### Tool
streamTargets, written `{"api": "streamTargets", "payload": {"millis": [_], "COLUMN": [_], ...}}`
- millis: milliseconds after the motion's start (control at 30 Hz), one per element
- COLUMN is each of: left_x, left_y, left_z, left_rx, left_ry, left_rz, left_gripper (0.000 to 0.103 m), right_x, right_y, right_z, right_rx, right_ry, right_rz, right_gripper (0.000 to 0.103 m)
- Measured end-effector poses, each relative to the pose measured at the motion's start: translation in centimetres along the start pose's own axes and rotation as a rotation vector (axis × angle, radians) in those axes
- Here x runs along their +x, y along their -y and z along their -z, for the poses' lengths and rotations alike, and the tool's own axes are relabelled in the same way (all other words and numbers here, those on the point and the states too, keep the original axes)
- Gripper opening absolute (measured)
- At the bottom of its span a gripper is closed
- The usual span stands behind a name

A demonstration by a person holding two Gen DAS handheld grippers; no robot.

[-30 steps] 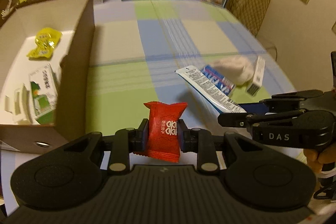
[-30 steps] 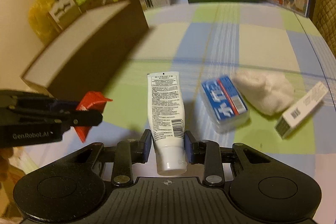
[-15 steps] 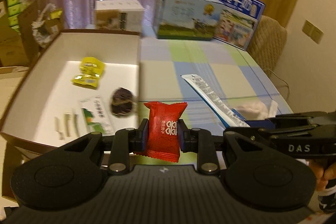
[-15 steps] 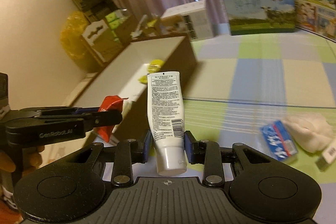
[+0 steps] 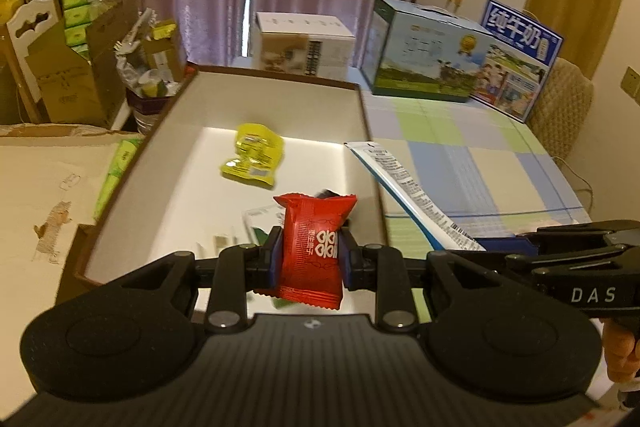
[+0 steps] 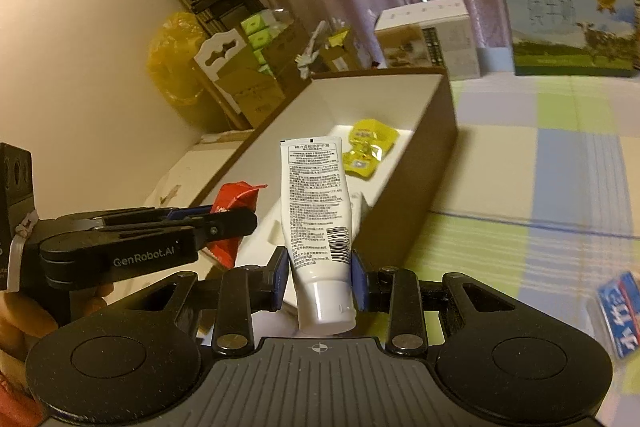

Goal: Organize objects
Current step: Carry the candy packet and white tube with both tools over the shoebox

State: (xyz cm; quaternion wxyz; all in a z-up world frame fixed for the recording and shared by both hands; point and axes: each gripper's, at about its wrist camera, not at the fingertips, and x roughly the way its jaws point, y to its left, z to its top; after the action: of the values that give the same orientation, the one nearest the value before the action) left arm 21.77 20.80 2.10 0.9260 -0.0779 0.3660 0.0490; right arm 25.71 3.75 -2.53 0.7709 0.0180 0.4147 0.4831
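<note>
Two claws are loaded and both have swung from the bench up over the open box (image 5: 362, 115) in the last second. That means the pick-ups are done and the drop is what remains, by my read. Nearest, the left claw (image 5: 309, 254) pinches a red snack packet (image 5: 313, 249) upright between its pads, hanging above the near end of the box. Just right of it, the right claw (image 6: 319, 275) grips a white tube (image 6: 316, 211) low on its body above the cap, crimped end pointing out over the box's right wall. Both are held level, side by side, aimed at the far wall. Inside the box, past the packet, a yellow pouch (image 5: 253, 154) lies flat on the white floor. Right of the box on the checked bench, a blue pack (image 6: 620, 311) waits its turn.
</note>
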Motion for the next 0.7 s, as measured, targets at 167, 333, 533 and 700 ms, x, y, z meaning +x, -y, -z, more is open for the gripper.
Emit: {"api": "streamTargets", "payload": {"millis": [167,333,533,700], "left_x": [1.3,3.3,6.2,9.0], "left_y": [-2.1,-3.9,-6.0,-7.2], "left_z": [-1.3,-2.5,-4.2,-5.5], "left_rx": [0.004,0.011,0.026,0.049], "left_ry": [-0.001,-0.013,-0.042,-0.074], "left_rz": [-0.037,-0.075,-0.104,-0.12], "left_gripper": [0.023,0.023,0.023,0.023], "right_x": [2.5,5.2,8.4,11.4], "right_y": [-1.1,-1.7,-2.0,-1.7], "right_z": [-1.4,-2.8,-4.3,-5.9], "right_rx": [-0.01,-0.029,-0.065,-0.089], "right_ry": [0.004,0.018,0.016,0.006], "right_rz": [0.023,0.065,0.13,0.193], "right_gripper": [0.03,0.03,0.03,0.03]}}
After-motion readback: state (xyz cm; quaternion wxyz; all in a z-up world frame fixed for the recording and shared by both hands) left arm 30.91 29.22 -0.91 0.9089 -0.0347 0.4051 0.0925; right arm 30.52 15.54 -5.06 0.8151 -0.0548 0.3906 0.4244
